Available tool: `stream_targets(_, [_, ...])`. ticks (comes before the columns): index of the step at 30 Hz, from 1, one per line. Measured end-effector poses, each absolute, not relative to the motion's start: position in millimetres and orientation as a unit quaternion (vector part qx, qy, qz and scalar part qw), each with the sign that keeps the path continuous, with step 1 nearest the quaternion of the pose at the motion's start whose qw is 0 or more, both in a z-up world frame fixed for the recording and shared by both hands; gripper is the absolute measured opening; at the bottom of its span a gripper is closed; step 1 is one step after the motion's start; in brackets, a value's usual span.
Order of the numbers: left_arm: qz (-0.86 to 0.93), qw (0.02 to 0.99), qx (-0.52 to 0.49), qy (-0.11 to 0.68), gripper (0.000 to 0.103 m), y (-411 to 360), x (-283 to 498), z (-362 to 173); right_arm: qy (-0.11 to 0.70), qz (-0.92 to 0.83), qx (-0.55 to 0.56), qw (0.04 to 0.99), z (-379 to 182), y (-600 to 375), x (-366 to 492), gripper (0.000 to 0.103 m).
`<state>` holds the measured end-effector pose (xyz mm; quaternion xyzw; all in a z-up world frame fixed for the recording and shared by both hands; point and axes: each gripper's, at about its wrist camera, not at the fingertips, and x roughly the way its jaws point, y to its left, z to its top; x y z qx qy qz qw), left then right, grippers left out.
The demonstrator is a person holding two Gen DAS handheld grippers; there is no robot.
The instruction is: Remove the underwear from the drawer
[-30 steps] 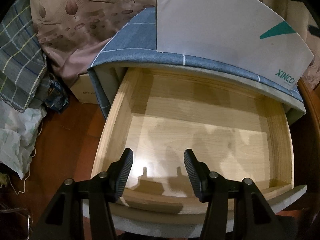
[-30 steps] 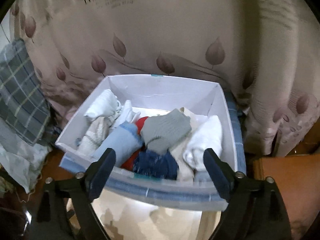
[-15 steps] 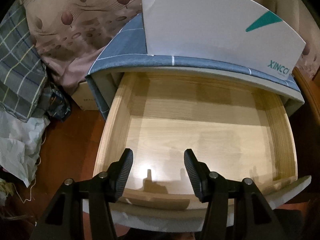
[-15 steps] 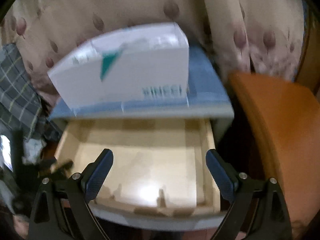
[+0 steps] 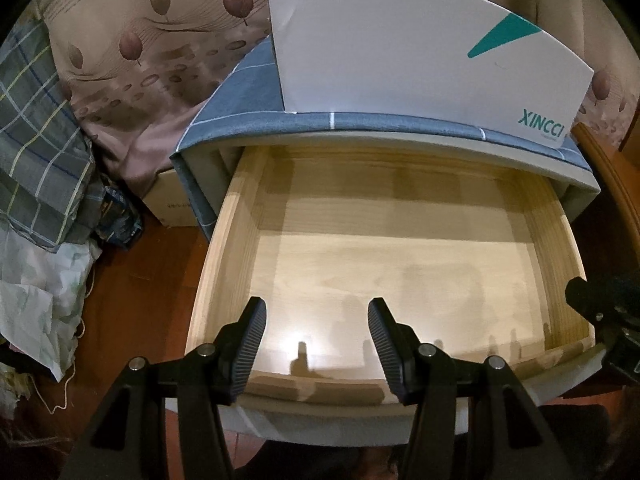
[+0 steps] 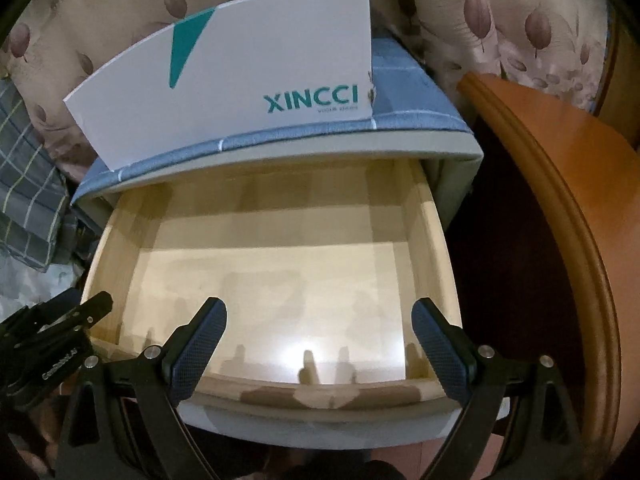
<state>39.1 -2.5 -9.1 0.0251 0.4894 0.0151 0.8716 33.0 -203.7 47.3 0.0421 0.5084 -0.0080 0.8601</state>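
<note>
Both grippers hang over the pulled-out drawer (image 5: 400,264), and neither has hold of anything: left gripper (image 5: 316,334) with fingers about half apart, right gripper (image 6: 318,338) with fingers spread wide. Drawer, directly ahead of and below both sets of fingers, shows bare wood; no underwear appears in it, though the front corners beneath the fingers are hidden. White box (image 6: 240,80) stands on the cabinet top beyond the fingers; its contents cannot be seen from here. Risks: closing on nothing in a drawer that looks emptied, fingers striking the drawer front on descent, or the two grippers, close side by side, colliding.
</note>
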Motion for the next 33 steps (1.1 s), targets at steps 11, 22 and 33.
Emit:
stream_targets(11, [0.013,0.87,0.029,0.491,0.054,-4,38,-8,0.53,-0.01,0.037,0.847,38,-199,34,0.092])
stream_targets(22, [0.007,0.869,0.039,0.494,0.054,-11,33,-11,0.537,-0.013,0.031,0.843,36,-196,34,0.092])
stream_targets(33, [0.003,0.868,0.048,0.494,0.054,-16,32,-13,0.541,-0.011,0.027,0.841,34,-194,35,0.092])
